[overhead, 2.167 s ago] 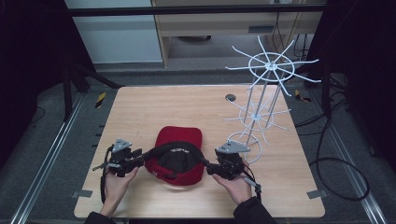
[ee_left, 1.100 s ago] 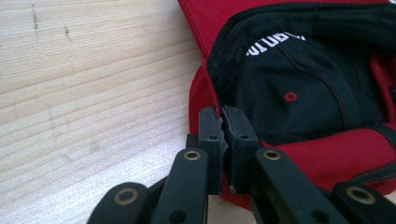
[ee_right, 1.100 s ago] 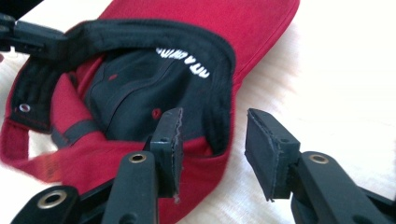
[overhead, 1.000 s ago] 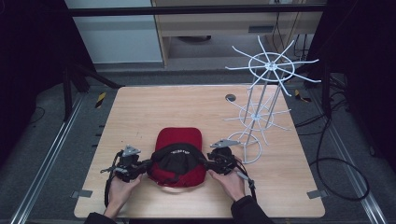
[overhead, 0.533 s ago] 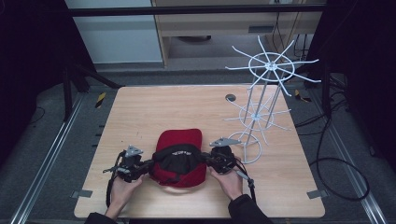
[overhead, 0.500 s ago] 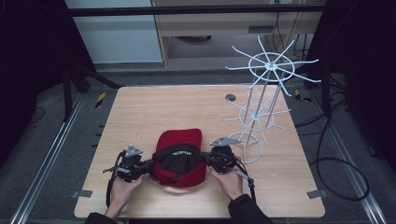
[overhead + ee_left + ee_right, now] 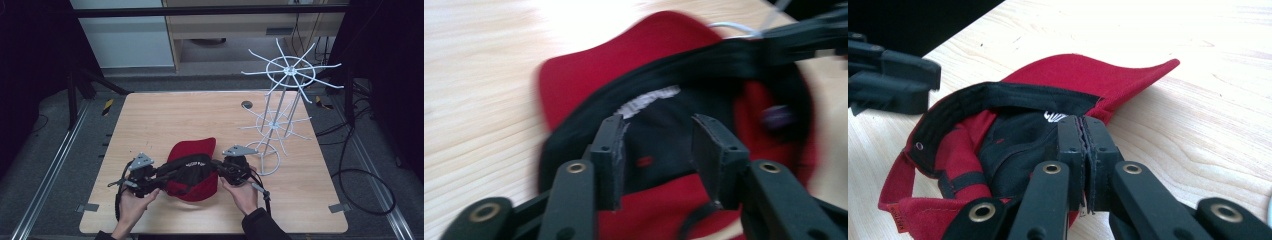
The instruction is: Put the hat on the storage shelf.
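Note:
A red cap [image 7: 192, 172] with a black inner band lies upside down near the table's front edge, brim pointing away from me. My left gripper [image 7: 159, 181] is at its left side. Its jaws have just been opening and stand apart over the cap's black lining [image 7: 664, 135], with no pad pressing on it. In the left gripper view the red brim [image 7: 589, 75] sits beyond my left gripper [image 7: 659, 145]. At the cap's right side, my right gripper [image 7: 220, 167] is shut on the black rim band [image 7: 1013, 97], pinched between the pads of my right gripper [image 7: 1082, 127].
A white wire spinner rack [image 7: 280, 115] stands at the right of the wooden table [image 7: 175, 120], close to my right hand. A small dark disc [image 7: 246, 105] lies near the table's far edge. Cables trail on the floor at the right.
Both grippers closed in on the cap's sides from farther apart. Over the last half second both hands rose a little with the cap's near part.

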`<state>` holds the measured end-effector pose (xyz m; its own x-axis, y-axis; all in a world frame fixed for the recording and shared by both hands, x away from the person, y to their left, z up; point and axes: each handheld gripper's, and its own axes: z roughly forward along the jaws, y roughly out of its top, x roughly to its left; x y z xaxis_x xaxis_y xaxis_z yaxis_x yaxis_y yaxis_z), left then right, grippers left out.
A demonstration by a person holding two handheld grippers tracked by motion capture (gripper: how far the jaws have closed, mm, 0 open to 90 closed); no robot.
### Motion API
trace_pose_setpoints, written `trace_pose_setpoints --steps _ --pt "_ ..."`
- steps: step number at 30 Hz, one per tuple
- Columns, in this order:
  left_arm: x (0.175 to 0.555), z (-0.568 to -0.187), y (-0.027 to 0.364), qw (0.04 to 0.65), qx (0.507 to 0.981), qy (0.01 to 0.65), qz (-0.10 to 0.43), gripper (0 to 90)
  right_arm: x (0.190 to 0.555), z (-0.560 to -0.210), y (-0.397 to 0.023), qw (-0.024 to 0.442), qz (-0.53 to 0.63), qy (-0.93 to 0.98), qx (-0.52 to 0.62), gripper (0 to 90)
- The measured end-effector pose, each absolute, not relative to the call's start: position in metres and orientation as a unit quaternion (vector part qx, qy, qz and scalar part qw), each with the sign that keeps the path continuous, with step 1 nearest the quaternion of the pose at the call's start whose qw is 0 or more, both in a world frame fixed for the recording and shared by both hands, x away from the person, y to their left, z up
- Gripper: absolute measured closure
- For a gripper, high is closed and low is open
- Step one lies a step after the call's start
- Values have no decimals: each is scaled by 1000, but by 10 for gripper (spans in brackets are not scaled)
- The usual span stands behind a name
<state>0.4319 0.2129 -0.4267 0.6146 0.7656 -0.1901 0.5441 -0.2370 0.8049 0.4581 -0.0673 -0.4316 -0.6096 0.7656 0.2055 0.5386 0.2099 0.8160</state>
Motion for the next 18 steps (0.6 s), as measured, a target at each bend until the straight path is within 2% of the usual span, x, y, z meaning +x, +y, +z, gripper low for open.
trace_pose_setpoints --steps 4,11,16,18 --pt "421 -418 179 453 801 376 112 486 457 -432 -66 127 462 767 426 881" --pt "411 -416 153 443 820 347 106 440 457 -433 -65 131 466 765 425 881" --pt "413 -426 142 413 838 340 105 461 457 -432 -65 131 470 764 423 880" --pt "415 -432 139 406 842 343 90 531 456 -432 -65 132 472 764 420 879"
